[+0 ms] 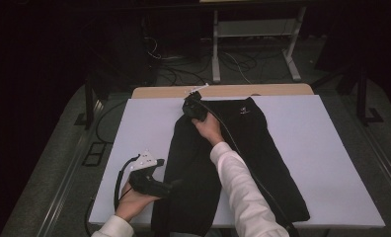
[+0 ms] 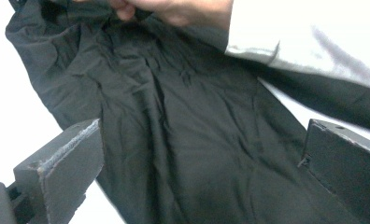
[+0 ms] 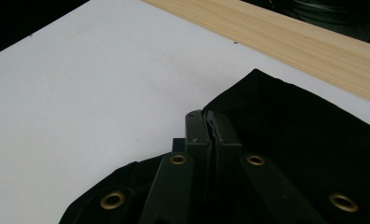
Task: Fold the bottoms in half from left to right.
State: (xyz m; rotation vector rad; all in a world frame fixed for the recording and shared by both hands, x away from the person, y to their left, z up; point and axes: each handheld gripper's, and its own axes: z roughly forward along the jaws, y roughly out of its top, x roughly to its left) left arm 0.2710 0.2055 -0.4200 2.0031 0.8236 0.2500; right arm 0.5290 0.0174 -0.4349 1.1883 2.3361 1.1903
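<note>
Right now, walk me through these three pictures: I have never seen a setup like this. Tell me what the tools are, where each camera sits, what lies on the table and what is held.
A person works at a table with a two-jaw tool in each hand. The high view looks down from above the person's side. The other two cameras ride on the tools and look along their black jaws.

On the white table lies a black garment.

The right hand-held gripper is at the garment's far edge; its own view shows the jaws shut together on a pinch of the cloth.

The left hand-held gripper sits at the garment's near left edge. Its jaws stand wide open, with the cloth beyond them and nothing gripped.
</note>
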